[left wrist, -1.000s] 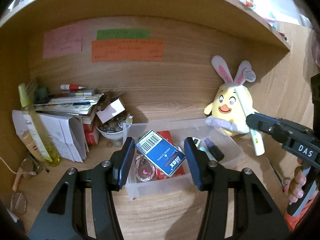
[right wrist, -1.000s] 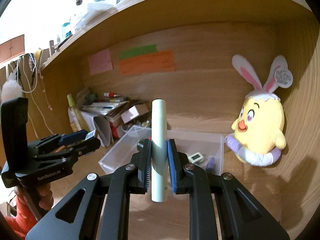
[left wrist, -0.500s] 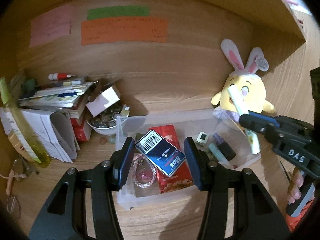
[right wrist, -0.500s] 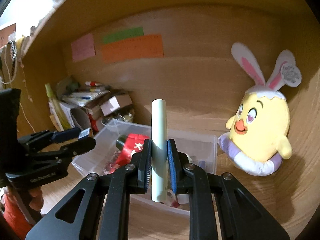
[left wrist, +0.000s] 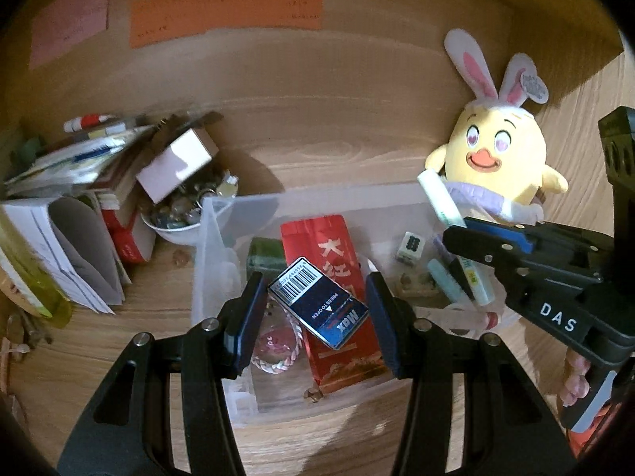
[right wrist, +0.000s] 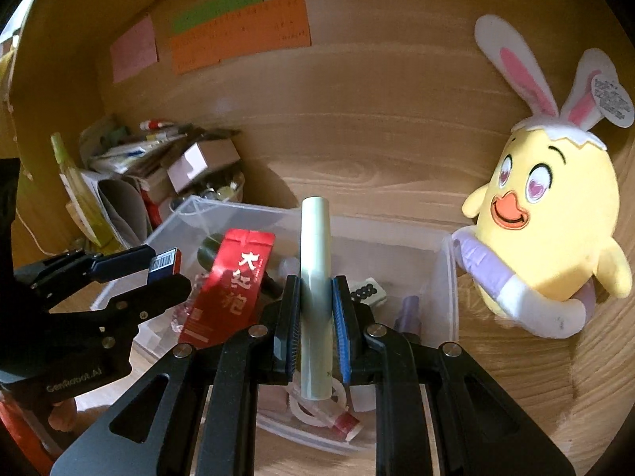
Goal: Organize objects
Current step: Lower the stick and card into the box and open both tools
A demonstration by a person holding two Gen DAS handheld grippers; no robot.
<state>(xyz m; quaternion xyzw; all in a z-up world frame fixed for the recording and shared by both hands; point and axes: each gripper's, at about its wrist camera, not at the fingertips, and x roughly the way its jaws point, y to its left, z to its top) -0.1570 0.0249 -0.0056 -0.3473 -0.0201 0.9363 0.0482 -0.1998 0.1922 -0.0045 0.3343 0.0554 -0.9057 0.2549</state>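
Left gripper (left wrist: 315,309) clamps a blue staple box (left wrist: 317,303) tilted between its pads, above the clear bin (left wrist: 210,238). Right gripper (right wrist: 315,317) is closed on a pale green tube (right wrist: 315,277), upright, over the bin's right half, near the plush chick (right wrist: 547,238).

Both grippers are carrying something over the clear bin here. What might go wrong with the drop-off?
The left gripper holds the blue staple box only by its corners, tilted, so it may slip out early. The right gripper holds the pale green tube upright; released like that, it could bounce off the clutter inside the clear bin, which is already crowded.
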